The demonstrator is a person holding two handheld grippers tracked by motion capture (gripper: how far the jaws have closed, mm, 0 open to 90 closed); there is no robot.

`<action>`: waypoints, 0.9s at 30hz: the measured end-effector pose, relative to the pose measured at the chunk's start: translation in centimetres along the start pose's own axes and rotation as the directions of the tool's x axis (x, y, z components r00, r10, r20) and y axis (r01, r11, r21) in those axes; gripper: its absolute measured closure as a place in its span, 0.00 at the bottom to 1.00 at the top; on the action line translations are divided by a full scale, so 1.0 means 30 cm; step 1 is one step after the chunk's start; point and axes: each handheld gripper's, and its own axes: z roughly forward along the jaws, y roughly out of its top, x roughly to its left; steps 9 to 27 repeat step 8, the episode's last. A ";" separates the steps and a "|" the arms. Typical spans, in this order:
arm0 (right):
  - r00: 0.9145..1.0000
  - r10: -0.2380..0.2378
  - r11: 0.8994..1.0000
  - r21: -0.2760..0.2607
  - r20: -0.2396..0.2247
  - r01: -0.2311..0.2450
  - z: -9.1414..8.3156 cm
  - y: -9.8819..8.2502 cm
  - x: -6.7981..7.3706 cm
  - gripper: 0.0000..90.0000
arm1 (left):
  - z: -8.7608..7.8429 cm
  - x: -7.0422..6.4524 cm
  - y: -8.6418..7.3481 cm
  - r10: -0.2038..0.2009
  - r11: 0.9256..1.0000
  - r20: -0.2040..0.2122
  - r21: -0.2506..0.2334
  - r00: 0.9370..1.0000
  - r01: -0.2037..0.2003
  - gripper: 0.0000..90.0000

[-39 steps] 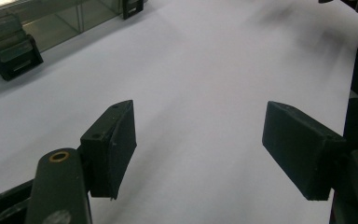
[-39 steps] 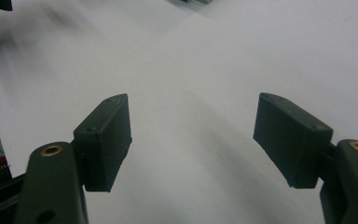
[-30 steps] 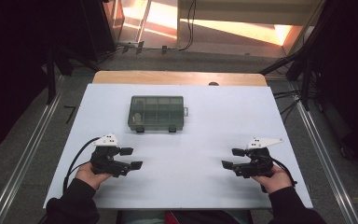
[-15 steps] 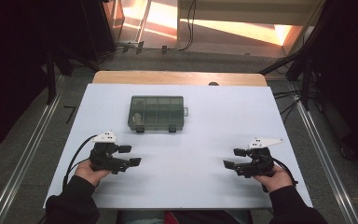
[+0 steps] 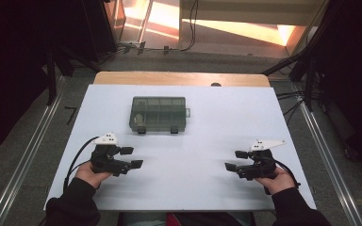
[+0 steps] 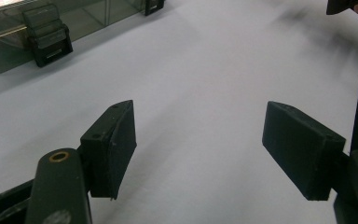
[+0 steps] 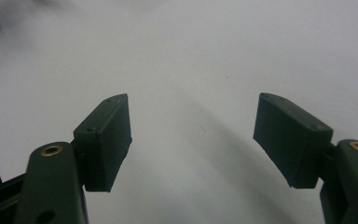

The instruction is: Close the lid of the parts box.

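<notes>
A closed box of smoky clear plastic with several compartments (image 5: 158, 114) lies on the white table (image 5: 193, 127), left of the middle and toward the far side. In the left gripper view, the box (image 6: 51, 23) shows its two front latches at the upper left. My left gripper (image 5: 132, 157) rests near the front left, open, its jaws pointing right with nothing between them (image 6: 200, 140). At the front right, my right gripper (image 5: 235, 160) is also open and points left, with bare table between its jaws (image 7: 193, 140).
The white table top sits on a wooden table whose far edge (image 5: 179, 78) shows behind it. Metal rails (image 5: 28, 155) run along both sides on the floor. Cables trail from both grippers. The right hand's gripper (image 6: 349, 5) shows at the top right of the left gripper view.
Almost nothing has changed; both hands stay in place with the jaws open, and the left gripper has shifted very slightly.
</notes>
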 end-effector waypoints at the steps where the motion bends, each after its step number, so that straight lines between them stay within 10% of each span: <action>1: 1.000 -0.001 1.000 -0.001 0.000 0.001 0.000 0.000 0.000 0.28 | 0.001 0.000 0.000 -0.002 1.000 0.002 0.000 1.000 0.002 0.29; 27: 1.000 -0.003 1.000 -0.003 0.001 0.003 -0.001 0.000 -0.002 0.28 | 0.002 -0.001 0.000 -0.002 1.000 0.003 0.006 1.000 0.002 0.29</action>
